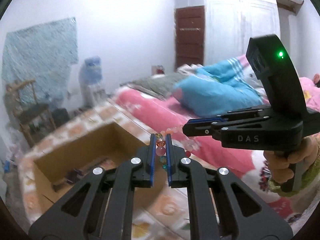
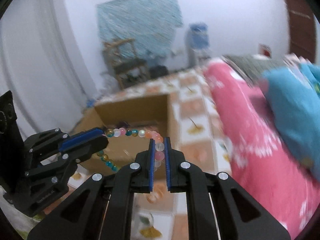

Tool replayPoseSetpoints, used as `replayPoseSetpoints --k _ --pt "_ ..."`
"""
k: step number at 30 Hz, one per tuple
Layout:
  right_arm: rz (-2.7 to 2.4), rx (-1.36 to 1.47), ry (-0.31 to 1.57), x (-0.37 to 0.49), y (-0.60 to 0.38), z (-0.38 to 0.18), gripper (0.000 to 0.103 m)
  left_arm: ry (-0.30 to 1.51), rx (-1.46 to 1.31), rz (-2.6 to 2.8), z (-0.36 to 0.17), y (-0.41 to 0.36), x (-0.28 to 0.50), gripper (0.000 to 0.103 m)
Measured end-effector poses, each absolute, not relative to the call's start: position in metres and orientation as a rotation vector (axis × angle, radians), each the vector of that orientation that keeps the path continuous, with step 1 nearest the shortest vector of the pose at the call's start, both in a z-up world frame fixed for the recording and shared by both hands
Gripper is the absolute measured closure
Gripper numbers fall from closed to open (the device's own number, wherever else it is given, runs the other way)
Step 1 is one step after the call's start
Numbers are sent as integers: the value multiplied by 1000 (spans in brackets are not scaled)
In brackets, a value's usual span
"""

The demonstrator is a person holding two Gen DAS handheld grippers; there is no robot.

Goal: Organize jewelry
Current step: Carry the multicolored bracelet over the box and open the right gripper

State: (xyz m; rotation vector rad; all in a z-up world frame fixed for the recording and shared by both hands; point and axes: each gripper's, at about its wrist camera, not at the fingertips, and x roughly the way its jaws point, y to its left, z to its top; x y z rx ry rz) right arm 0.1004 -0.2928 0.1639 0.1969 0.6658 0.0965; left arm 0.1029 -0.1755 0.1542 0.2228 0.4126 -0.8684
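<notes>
Left tongs [image 1: 160, 143] nearly closed, pinching string of round glass beads, pink, orange, teal [image 1: 161, 150]. Right tongs [image 2: 159, 146] likewise clamped on same strand [image 2: 130, 133]. Beads stretched between both, above open brown cardboard box [image 2: 132, 108] on tile-patterned worktop [image 2: 190, 108]. Box contents blurred; strand's lower loop partly hidden behind tongs.

Both the left tool [image 1: 160, 140] and right tool [image 1: 185, 129] pinch one beaded bracelet [image 1: 160, 143] above a cardboard box [image 1: 80, 152].
</notes>
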Motion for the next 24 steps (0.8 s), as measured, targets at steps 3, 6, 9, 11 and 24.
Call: replayPoseSetpoints --k 3,6,9,11,24 --pt "157 160 661 134 -285 167 94 428 203 -820 160 -169 125 94" --pt "233 166 732 173 -283 154 94 526 159 -793 150 -163 162 94" --pt "285 172 849 208 -282 128 94 678 104 -769 120 -160 204 94" --pt "302 160 938 226 -280 107 94 770 73 -763 100 -159 223 94" --pt "241 -34 1113 254 -261 72 88 984 101 -740 41 -161 248 82"
